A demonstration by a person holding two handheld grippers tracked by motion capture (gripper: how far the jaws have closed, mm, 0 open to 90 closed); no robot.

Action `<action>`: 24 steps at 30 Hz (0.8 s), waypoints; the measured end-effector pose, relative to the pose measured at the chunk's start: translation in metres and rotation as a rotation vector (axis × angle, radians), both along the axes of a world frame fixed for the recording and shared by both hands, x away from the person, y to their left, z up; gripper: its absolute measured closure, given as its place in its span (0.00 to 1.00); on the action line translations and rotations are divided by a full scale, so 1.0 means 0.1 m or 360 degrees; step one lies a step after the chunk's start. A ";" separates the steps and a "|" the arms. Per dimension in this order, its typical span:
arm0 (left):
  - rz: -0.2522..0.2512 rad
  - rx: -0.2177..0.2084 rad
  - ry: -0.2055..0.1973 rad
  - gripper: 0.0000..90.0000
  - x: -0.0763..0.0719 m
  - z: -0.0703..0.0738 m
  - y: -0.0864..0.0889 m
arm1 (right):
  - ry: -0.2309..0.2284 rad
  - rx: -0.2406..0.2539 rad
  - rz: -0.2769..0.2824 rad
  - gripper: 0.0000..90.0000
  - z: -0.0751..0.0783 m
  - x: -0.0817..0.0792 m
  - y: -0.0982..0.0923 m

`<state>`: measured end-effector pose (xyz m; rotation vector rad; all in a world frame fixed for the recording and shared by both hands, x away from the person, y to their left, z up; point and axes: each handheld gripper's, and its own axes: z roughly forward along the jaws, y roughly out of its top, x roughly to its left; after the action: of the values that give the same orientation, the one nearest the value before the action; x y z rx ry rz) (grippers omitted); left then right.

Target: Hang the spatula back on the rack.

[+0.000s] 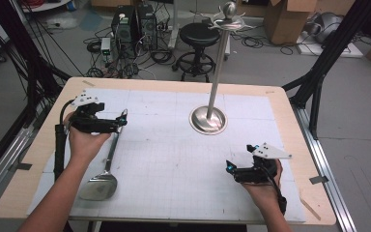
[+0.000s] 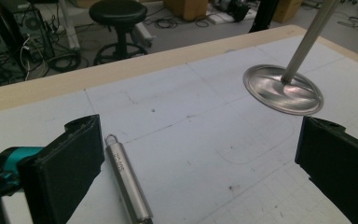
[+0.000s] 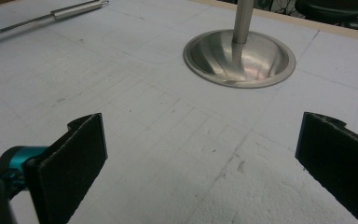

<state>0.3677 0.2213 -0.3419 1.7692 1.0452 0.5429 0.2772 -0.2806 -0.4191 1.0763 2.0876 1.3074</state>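
A steel spatula (image 1: 107,166) lies on the white mat (image 1: 174,159) at the left, its broad head toward the front edge and its handle pointing away. My left gripper (image 1: 123,117) hovers open just over the far end of that handle. In the left gripper view the handle (image 2: 127,179) lies on the mat between the wide-apart jaws, close to the left one, and my left gripper (image 2: 198,135) touches nothing. A steel stand (image 1: 207,120) with a round base, tall pole and hooks on top rises at mid-table. My right gripper (image 1: 229,167) is open and empty at the front right, facing the stand base (image 3: 239,58).
The mat covers most of a wooden table (image 1: 280,104). Beyond the far edge stand a black stool (image 1: 199,36), computer towers (image 1: 133,24) with cables, and cardboard boxes (image 1: 285,19). Black frame struts (image 1: 328,53) flank the table on both sides.
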 end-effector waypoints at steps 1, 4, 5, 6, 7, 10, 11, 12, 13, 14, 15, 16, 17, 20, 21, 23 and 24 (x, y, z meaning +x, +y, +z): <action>-0.0002 0.0007 0.0011 0.02 0.03 0.00 -0.01 | 0.0003 0.0003 -0.0003 0.01 0.00 0.00 0.00; 0.0010 0.0013 0.0053 0.02 0.11 -0.03 -0.02 | 0.0015 0.0003 -0.0004 0.01 0.00 -0.01 0.01; 0.0014 0.0030 0.0061 0.02 0.13 -0.04 -0.02 | 0.0014 -0.0002 0.0000 0.01 0.00 -0.01 0.01; 0.0038 0.0036 0.0071 0.02 0.15 -0.05 -0.04 | 0.0017 -0.0007 0.0004 0.01 0.00 0.00 0.01; 0.0054 0.0047 0.0093 0.02 0.18 -0.07 -0.04 | 0.0007 -0.0019 0.0008 0.01 -0.01 0.00 0.01; 0.0086 0.0065 0.0128 0.02 0.23 -0.10 -0.04 | 0.0019 -0.0026 -0.0007 0.01 -0.01 0.00 0.02; 0.0093 0.0070 0.0147 0.02 0.25 -0.11 -0.04 | 0.0021 -0.0024 -0.0009 0.01 -0.02 0.01 0.02; 0.0093 0.0077 0.0162 0.02 0.27 -0.12 -0.05 | 0.0021 -0.0024 -0.0009 0.01 -0.02 0.01 0.02; 0.0101 0.0085 0.0173 0.02 0.28 -0.13 -0.05 | 0.0021 -0.0025 -0.0010 0.01 -0.02 0.01 0.02; 0.0106 0.0089 0.0184 0.02 0.30 -0.14 -0.05 | 0.0022 -0.0025 -0.0008 0.01 -0.02 0.01 0.02; 0.0110 0.0087 0.0197 0.02 0.31 -0.14 -0.05 | 0.0028 -0.0023 -0.0001 0.01 -0.02 0.01 0.01; 0.0109 0.0090 0.0208 0.02 0.33 -0.14 -0.05 | 0.0028 -0.0023 -0.0001 0.01 -0.02 0.01 0.01; 0.0116 0.0092 0.0212 0.02 0.34 -0.14 -0.06 | 0.0030 -0.0023 0.0000 0.01 -0.02 0.02 0.02; 0.0120 0.0108 0.0242 0.02 0.39 -0.14 -0.09 | 0.0035 -0.0028 0.0011 0.01 -0.03 0.03 0.03; 0.0120 0.0121 0.0250 0.02 0.41 -0.14 -0.10 | 0.0036 -0.0032 0.0014 0.01 -0.03 0.03 0.03; 0.0139 0.0158 0.0281 0.02 0.45 -0.15 -0.12 | 0.0032 -0.0032 0.0013 0.01 -0.04 0.03 0.04; 0.0150 0.0155 0.0291 0.02 0.46 -0.16 -0.12 | 0.0048 -0.0029 0.0009 0.01 -0.04 0.03 0.04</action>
<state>0.4141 0.2090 -0.3577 1.8899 1.2519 0.5041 0.2805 -0.2765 -0.4227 1.0893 2.1221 1.2799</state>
